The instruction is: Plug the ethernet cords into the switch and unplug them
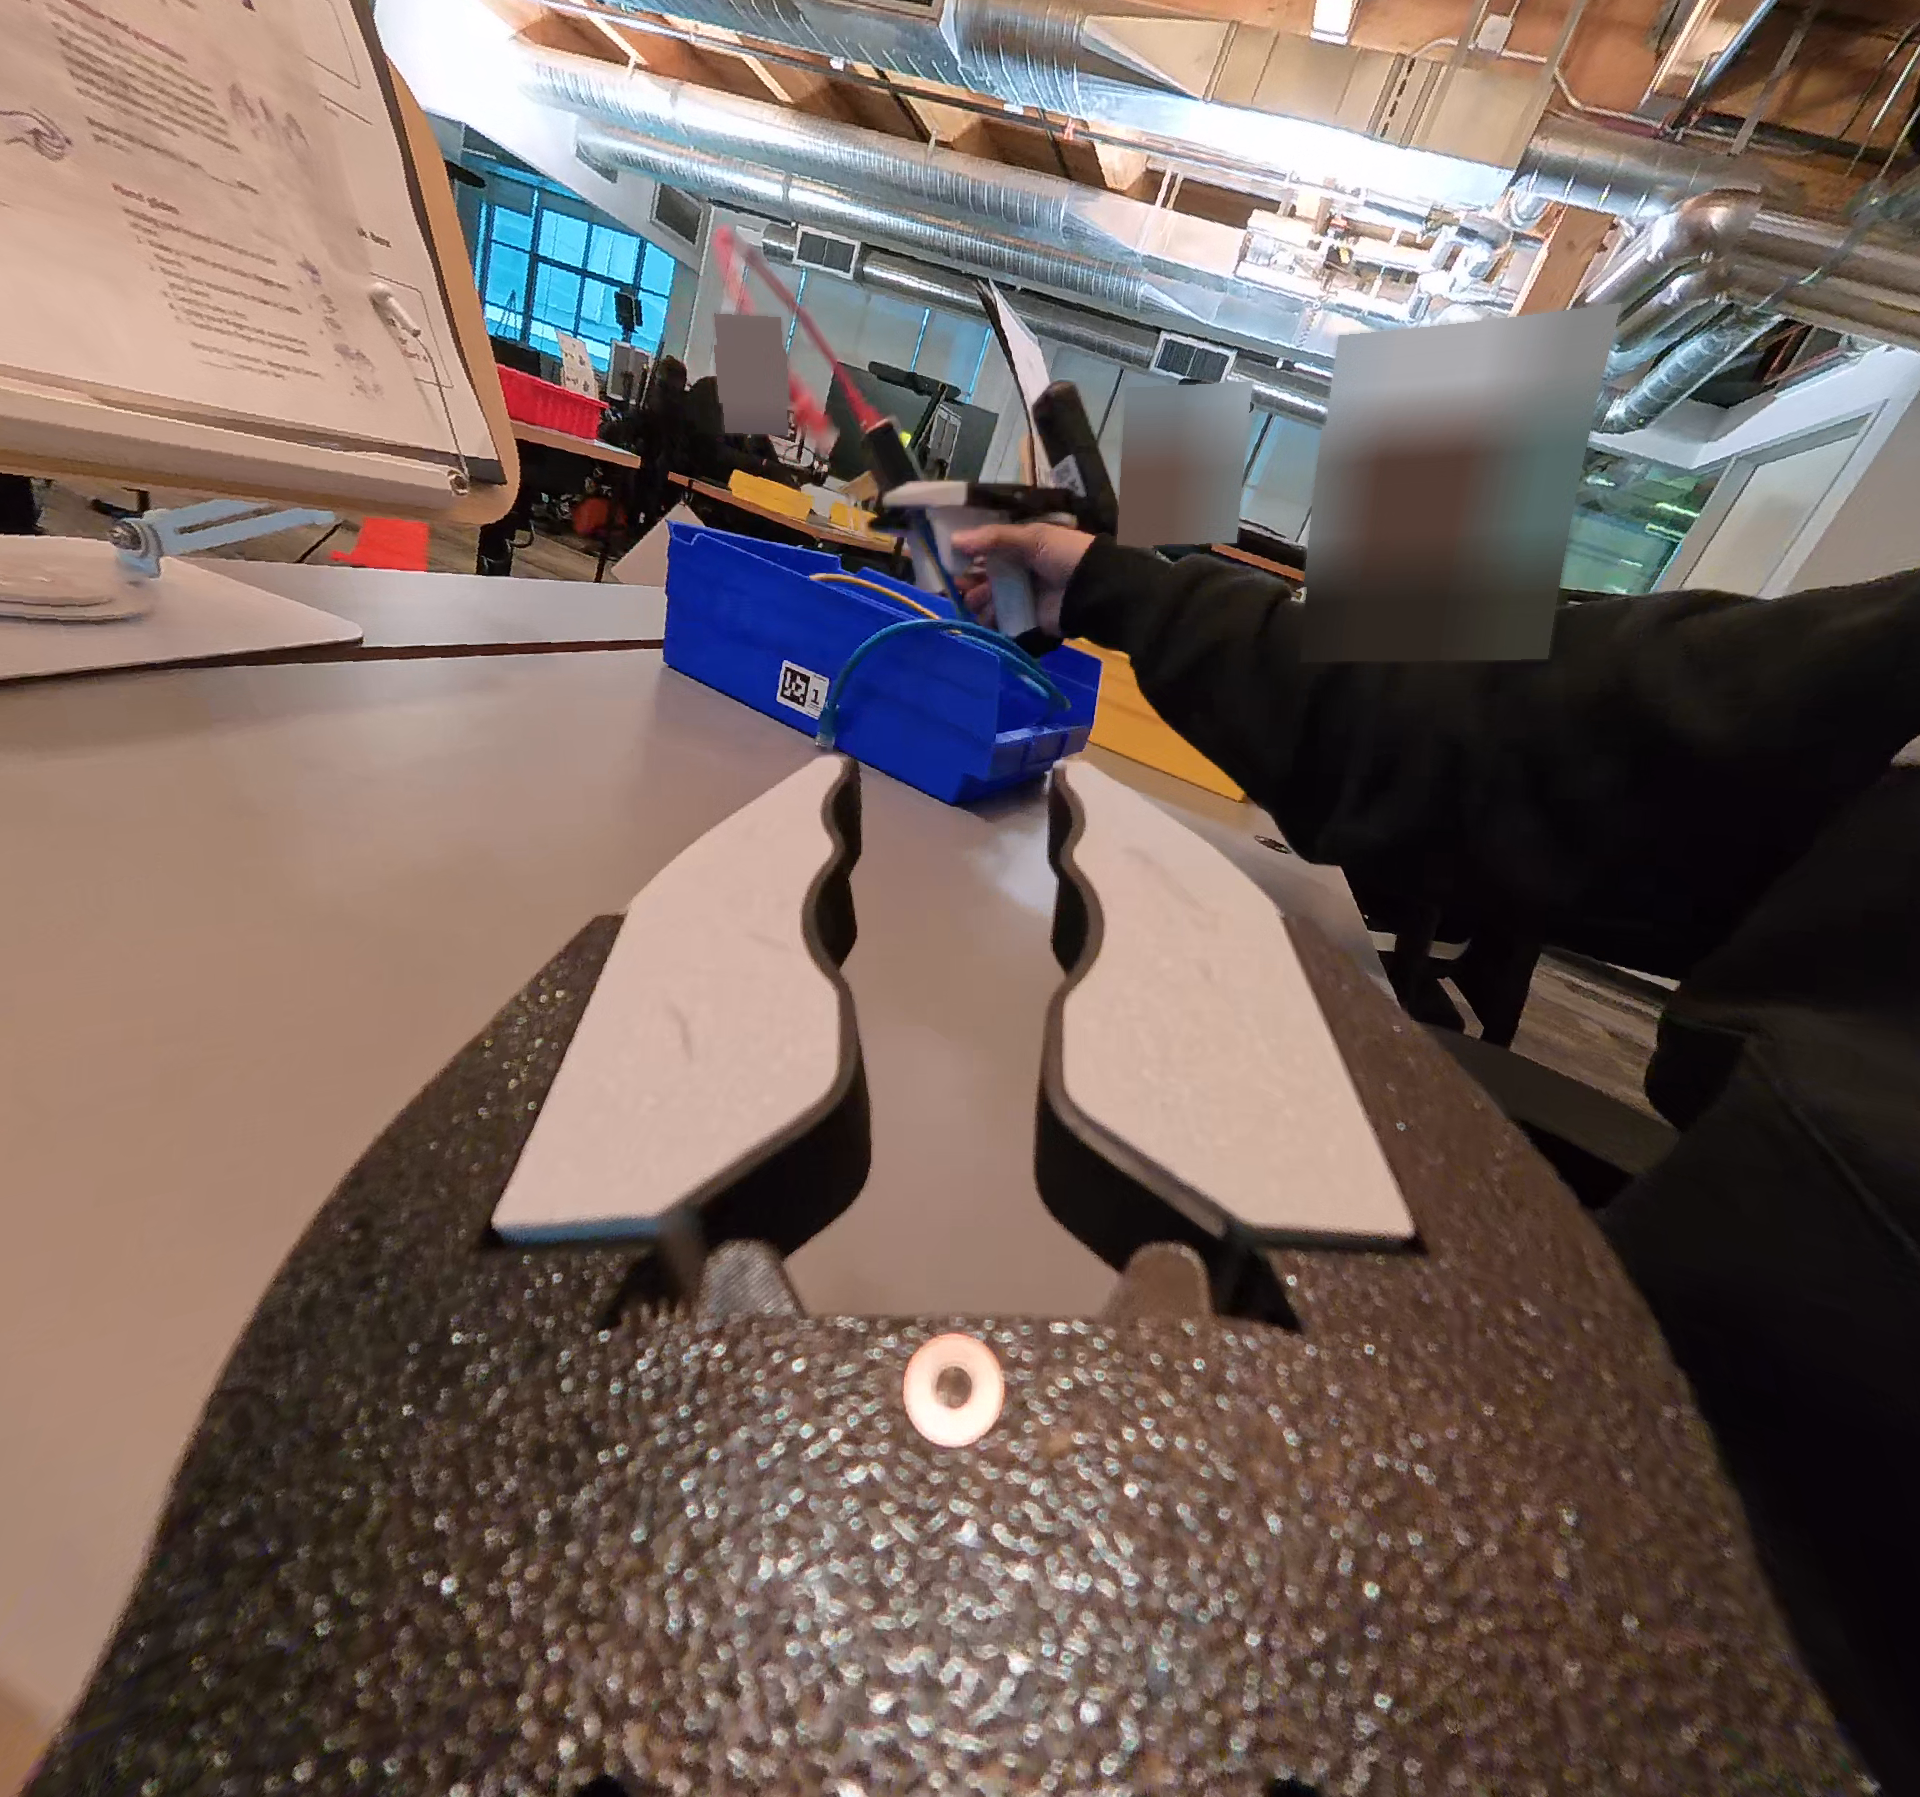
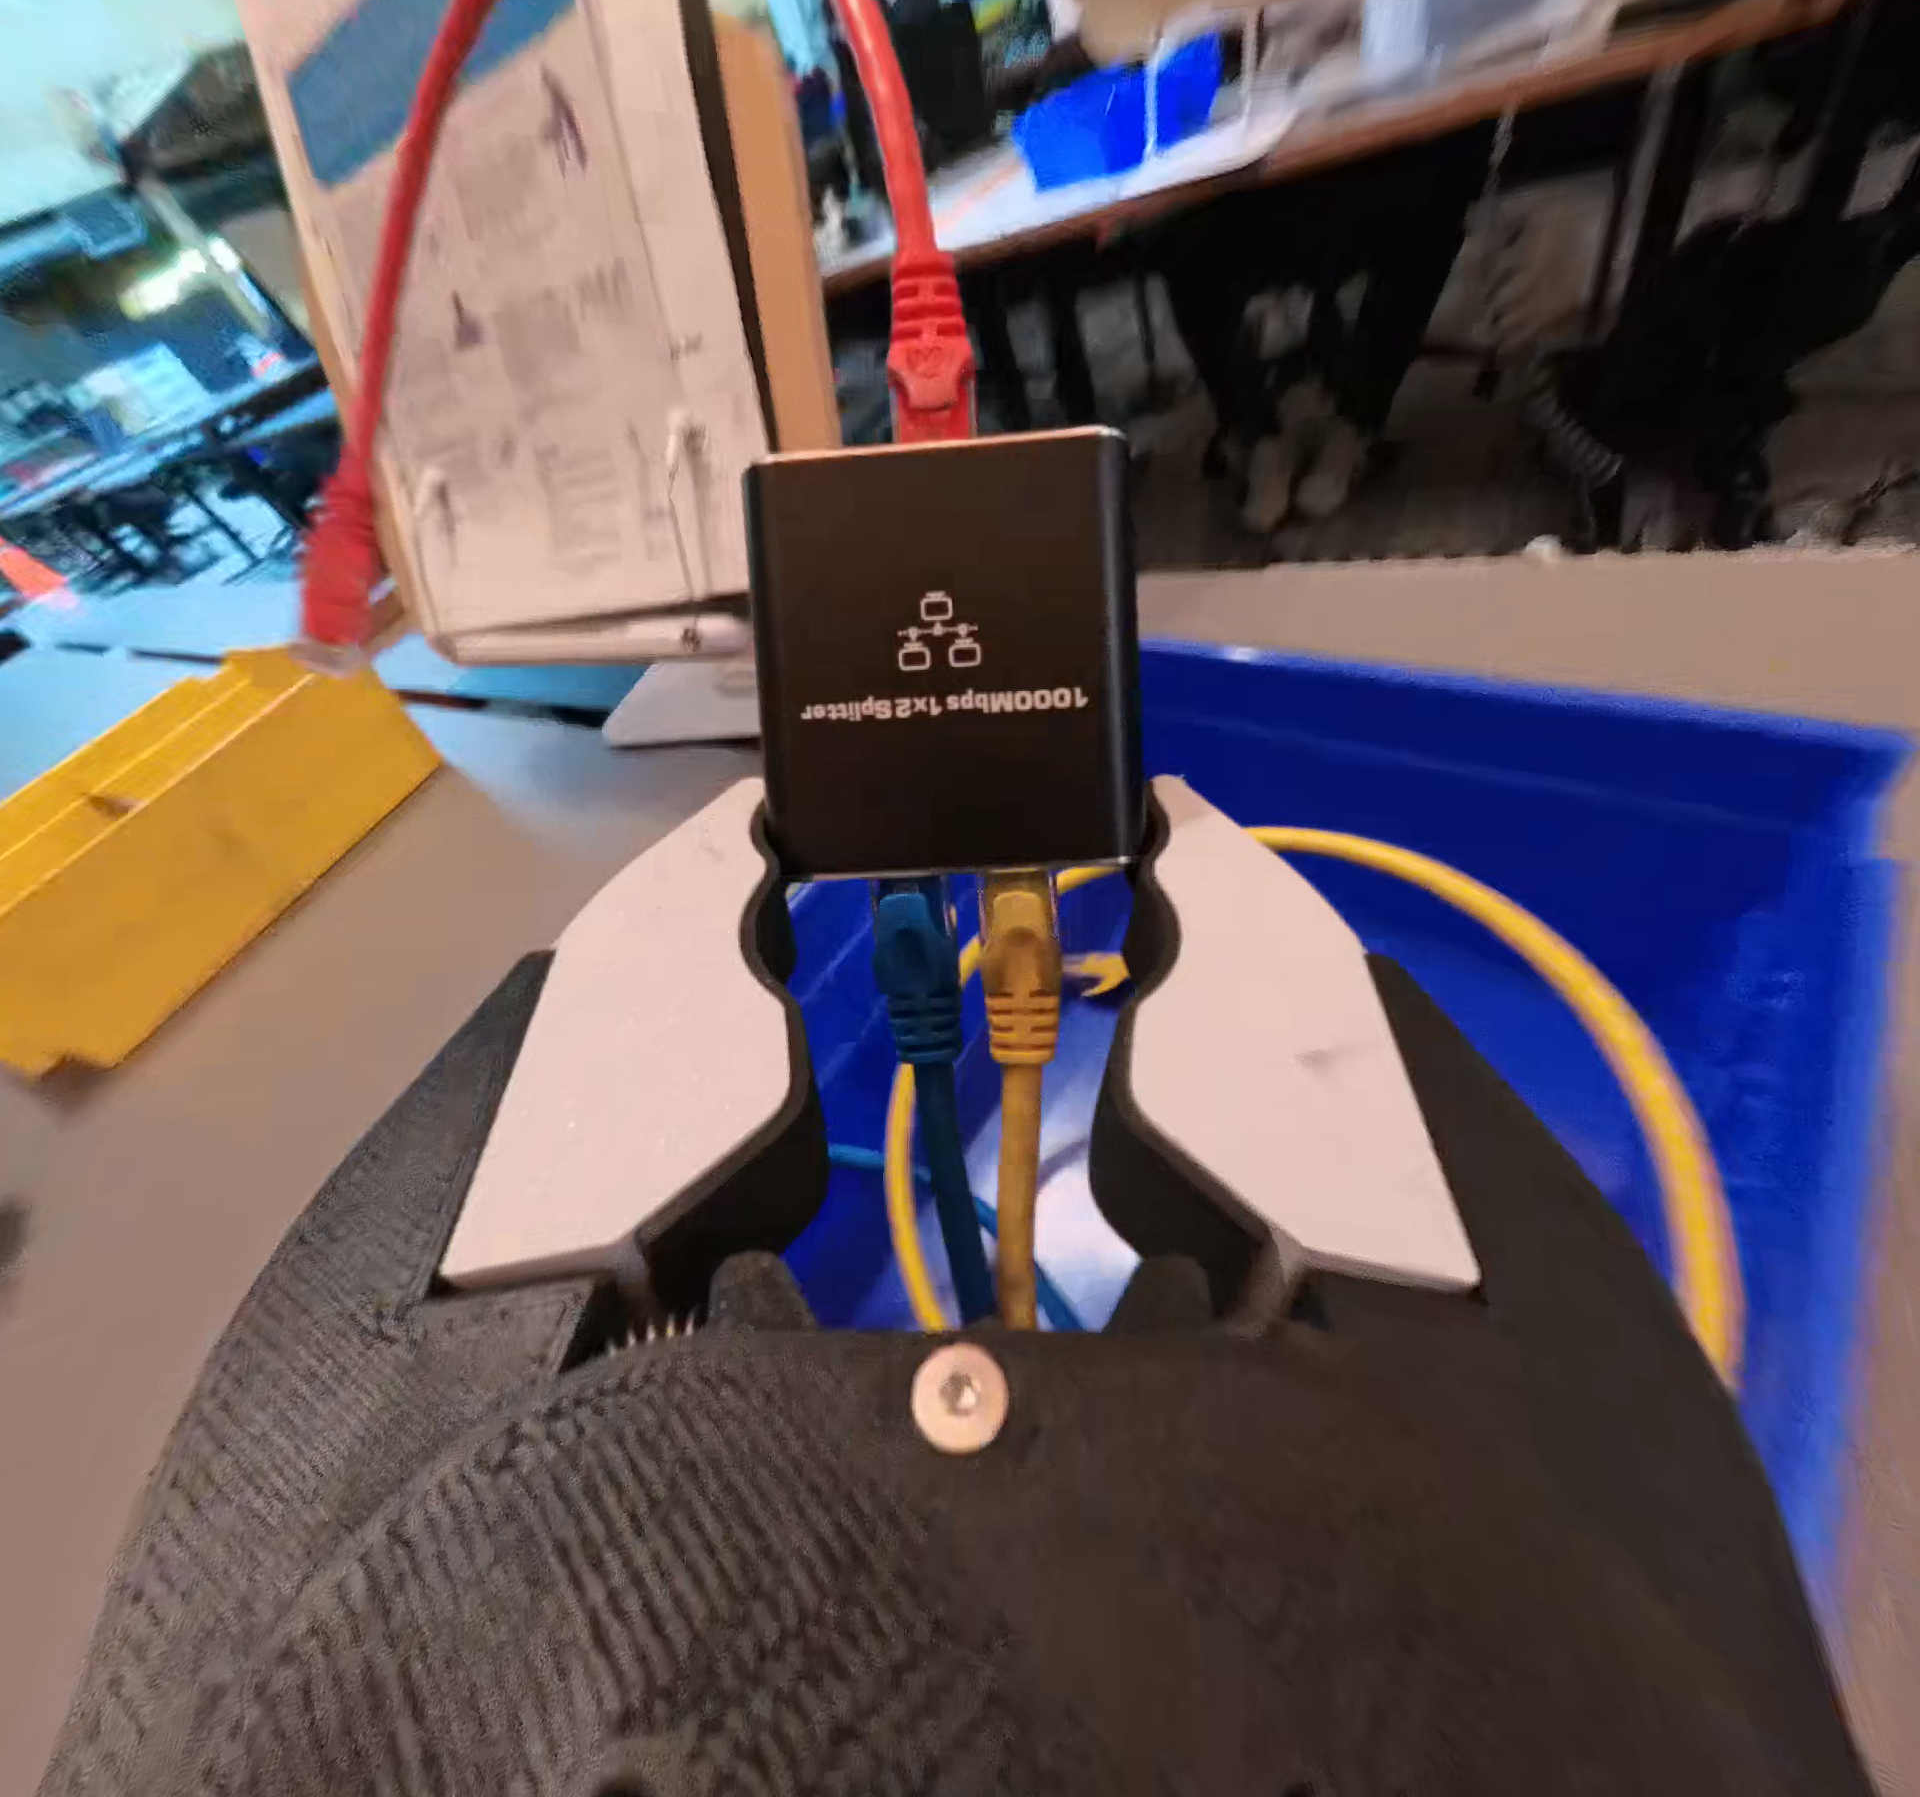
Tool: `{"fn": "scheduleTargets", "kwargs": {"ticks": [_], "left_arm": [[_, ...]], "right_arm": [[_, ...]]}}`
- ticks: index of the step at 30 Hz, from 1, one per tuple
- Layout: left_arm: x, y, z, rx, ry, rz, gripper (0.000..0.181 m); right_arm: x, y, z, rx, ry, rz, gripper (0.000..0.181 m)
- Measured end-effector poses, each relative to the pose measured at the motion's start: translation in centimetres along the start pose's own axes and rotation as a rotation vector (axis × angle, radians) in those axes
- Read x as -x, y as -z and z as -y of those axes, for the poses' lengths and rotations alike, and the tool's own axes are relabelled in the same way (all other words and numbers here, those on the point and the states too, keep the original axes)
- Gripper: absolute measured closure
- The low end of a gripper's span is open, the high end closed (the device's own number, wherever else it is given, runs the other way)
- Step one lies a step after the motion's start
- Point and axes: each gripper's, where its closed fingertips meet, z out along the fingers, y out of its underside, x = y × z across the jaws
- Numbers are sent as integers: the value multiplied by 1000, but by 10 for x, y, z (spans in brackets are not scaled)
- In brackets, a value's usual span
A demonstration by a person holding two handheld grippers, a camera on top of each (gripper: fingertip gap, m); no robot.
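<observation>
My right gripper [image 2: 954, 817] is shut on a small black switch box [image 2: 940, 646] and holds it above the blue bin [image 2: 1558, 812]. A red cord [image 2: 925, 334] is plugged into its far side and arcs up and left to a loose end [image 2: 338, 563]. A blue cord [image 2: 920, 978] and a yellow cord [image 2: 1023, 989] are plugged into its near side and run down into the bin. My left gripper [image 1: 954, 791] is open and empty over the grey table [image 1: 312, 864]. In the left wrist view the right gripper [image 1: 977, 511] shows above the blue bin [image 1: 831, 646].
A yellow bin [image 2: 177, 854] lies on the table left of the blue bin. A stand with printed sheets [image 1: 208, 189] is at the left edge. A person's dark sleeve [image 1: 1455, 708] reaches in from the right. Other desks and people are behind.
</observation>
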Motion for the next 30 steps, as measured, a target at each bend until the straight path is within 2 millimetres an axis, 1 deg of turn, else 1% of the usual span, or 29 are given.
{"fn": "scheduleTargets", "kwargs": {"ticks": [1,3,4,5,6,7,9,11,14,15,16,17,19,20,21,22,23,24,27,29,30], "left_arm": [[-1,0,0,1,-3,-1,148],[-1,1,1,-9,-8,2,148],[0,1,2,-14,-7,3,148],[0,2,2,-16,-6,2,148],[0,2,2,-16,-4,2,149],[0,1,1,-12,-4,0,149],[-1,0,0,-1,-7,-3,149],[-2,-1,-1,9,-10,-7,149],[-3,0,-1,6,-17,-9,149],[-3,0,0,0,-20,-9,149],[-3,1,0,-6,-22,-7,149],[-3,2,1,-14,-24,-6,149],[-4,3,3,-28,-28,-4,149],[-4,4,3,-33,-31,-5,149],[-4,4,4,-34,-34,-5,149],[-5,4,3,-33,-37,-6,150],[-5,4,3,-31,-40,-7,149],[-6,4,3,-30,-43,-8,150],[-7,4,3,-32,-49,-9,150],[-7,3,2,-26,-50,-10,149],[-8,3,2,-22,-55,-10,149]], "right_arm": [[-7,10,6,-25,42,-29,119],[-27,29,7,2,113,-146,119],[-32,38,12,-20,157,-192,119],[-37,46,16,-36,201,-251,120],[-46,54,16,-20,240,-347,120],[-54,60,15,12,284,-442,120],[-62,66,11,60,384,-559,120],[-66,66,4,99,434,-634,120],[-72,59,-17,205,481,-707,120],[-71,55,-23,230,502,-711,120],[-66,46,-30,257,523,-671,120],[-60,36,-43,307,519,-606,120],[-48,20,-77,472,451,-471,118],[-48,16,-90,542,431,-440,113],[-49,15,-98,599,431,-415,101],[-48,17,-102,647,437,-389,94],[-48,21,-99,666,447,-379,93],[-46,24,-88,643,463,-378,90],[-28,40,-39,481,466,-331,90],[-11,62,-5,367,420,-310,88],[-3,77,7,322,399,-310,88]]}}
